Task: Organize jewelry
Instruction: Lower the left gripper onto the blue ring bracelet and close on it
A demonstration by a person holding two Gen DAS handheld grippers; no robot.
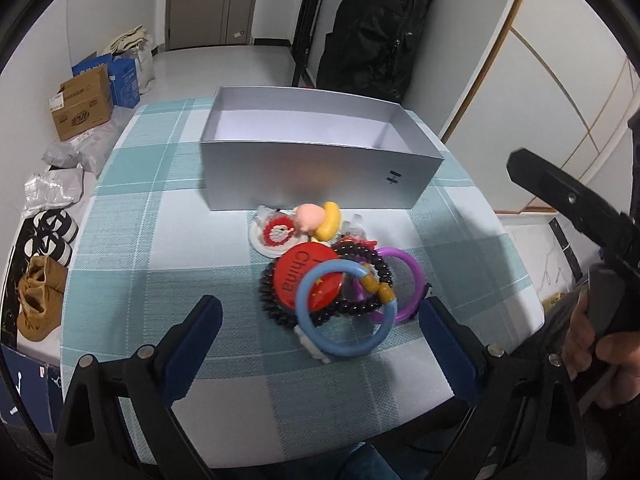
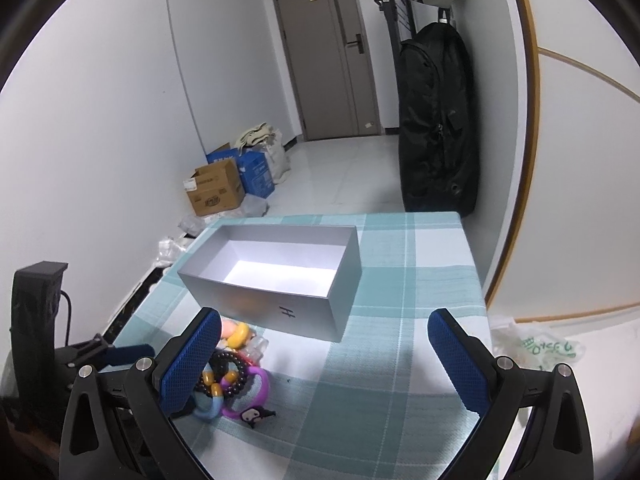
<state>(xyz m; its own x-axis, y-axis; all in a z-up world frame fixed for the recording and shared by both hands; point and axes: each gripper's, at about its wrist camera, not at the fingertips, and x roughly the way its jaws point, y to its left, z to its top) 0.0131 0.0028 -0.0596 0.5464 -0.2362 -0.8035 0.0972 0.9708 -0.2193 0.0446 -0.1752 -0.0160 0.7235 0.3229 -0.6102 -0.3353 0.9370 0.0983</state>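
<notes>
A heap of jewelry lies on the checked tablecloth (image 1: 160, 240) in front of an open, empty silver box (image 1: 320, 176). In the heap are a blue ring bracelet (image 1: 346, 350), a red "China" badge (image 1: 308, 276), a black bead bracelet (image 1: 360, 254), a purple ring (image 1: 412, 280) and a pink and yellow charm (image 1: 320, 218). My left gripper (image 1: 320, 320) is open, its jaws on either side of the heap's near edge, empty. My right gripper (image 2: 324, 354) is open and empty above the cloth, right of the heap (image 2: 236, 376) and near the box (image 2: 276, 276).
Cardboard and blue boxes (image 1: 84, 100) and shoes (image 1: 40, 296) sit on the floor to the left of the table. A black bag (image 2: 436, 120) hangs beyond the table's far edge. The other gripper's body (image 1: 580, 216) is at the right in the left wrist view.
</notes>
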